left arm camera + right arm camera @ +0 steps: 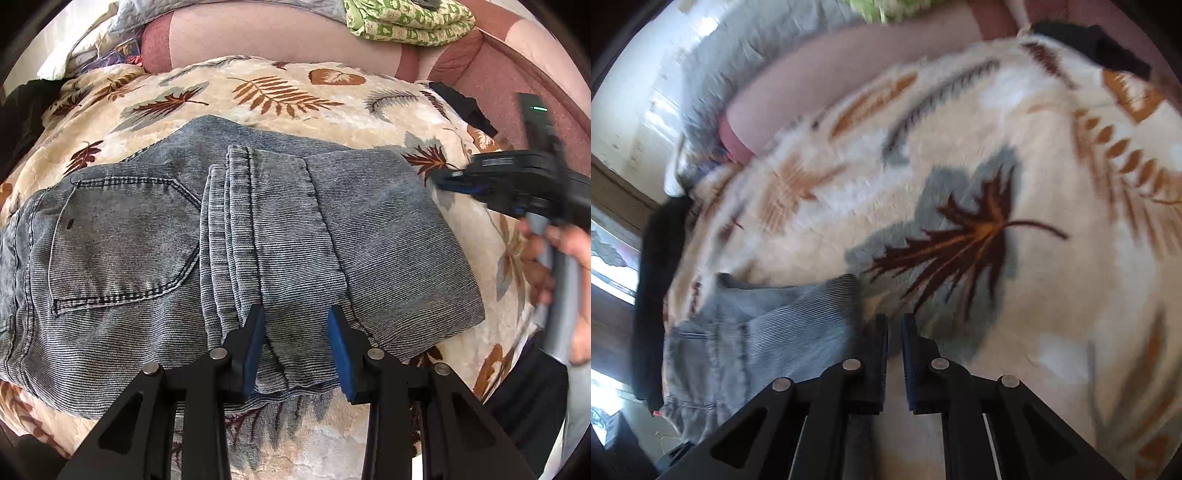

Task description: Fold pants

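Grey-blue jeans (147, 240) lie folded on a cream leaf-print blanket (258, 92), back pocket to the left and the leg hems stacked across the middle. My left gripper (297, 325) hangs over the jeans' near edge with its blue pads apart; denim lies below and between them, not pinched. My right gripper (443, 182) is blurred beyond the jeans' right edge, with a person's hand (569, 243) on its handle. In the right wrist view the right gripper (894, 328) is shut, with only a thin slit and nothing in it, over the blanket (1034, 295) just right of the jeans' corner (768, 332).
A pink sofa back (277, 40) rises behind the blanket, with a green patterned cloth (406, 22) on top. A black item (465, 107) lies at the blanket's far right corner. Dark cloth (22, 122) sits at the left edge.
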`<action>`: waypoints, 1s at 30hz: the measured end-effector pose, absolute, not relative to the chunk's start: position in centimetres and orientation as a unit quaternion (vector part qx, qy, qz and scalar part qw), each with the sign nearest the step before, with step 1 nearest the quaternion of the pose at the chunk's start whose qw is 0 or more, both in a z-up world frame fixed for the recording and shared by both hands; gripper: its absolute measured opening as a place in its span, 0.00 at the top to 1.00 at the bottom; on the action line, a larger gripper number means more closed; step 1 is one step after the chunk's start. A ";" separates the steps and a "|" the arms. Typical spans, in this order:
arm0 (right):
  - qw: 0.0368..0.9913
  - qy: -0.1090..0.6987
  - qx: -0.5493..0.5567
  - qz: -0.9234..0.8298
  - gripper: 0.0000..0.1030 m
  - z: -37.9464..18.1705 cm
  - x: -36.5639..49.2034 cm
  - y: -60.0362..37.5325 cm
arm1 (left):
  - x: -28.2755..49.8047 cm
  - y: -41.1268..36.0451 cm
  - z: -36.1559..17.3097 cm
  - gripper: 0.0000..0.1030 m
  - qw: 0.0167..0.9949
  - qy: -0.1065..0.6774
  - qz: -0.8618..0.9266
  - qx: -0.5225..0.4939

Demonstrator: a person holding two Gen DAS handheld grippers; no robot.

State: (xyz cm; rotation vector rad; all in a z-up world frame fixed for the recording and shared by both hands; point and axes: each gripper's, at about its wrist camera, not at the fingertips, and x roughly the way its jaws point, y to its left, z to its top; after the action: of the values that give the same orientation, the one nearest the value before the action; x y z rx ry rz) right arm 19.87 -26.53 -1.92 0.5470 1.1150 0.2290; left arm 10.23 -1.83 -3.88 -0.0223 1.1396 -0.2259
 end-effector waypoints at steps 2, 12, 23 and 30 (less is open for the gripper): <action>0.800 0.506 0.281 0.157 0.91 -0.5 17.9 -26.1 | 10.2 -1.9 -3.9 0.65 0.836 0.538 -0.106 -0.011; 0.787 0.546 0.241 0.155 0.83 -1.5 12.1 -23.7 | 10.0 -1.3 -3.4 0.64 0.836 0.535 -0.117 -0.032; 0.779 0.552 0.235 0.181 0.76 -1.0 12.4 -23.7 | 8.5 -1.1 -3.2 0.54 0.847 0.520 -0.109 -0.018; 0.778 0.551 0.235 0.189 0.67 -1.9 20.7 -21.4 | 8.8 -1.1 -3.6 0.53 0.845 0.524 -0.112 -0.016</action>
State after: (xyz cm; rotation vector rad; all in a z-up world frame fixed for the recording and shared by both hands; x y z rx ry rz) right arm 20.74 -21.41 -1.89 0.5072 1.1925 0.4087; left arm 8.76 -1.12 -3.63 -0.0328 1.1050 -0.2359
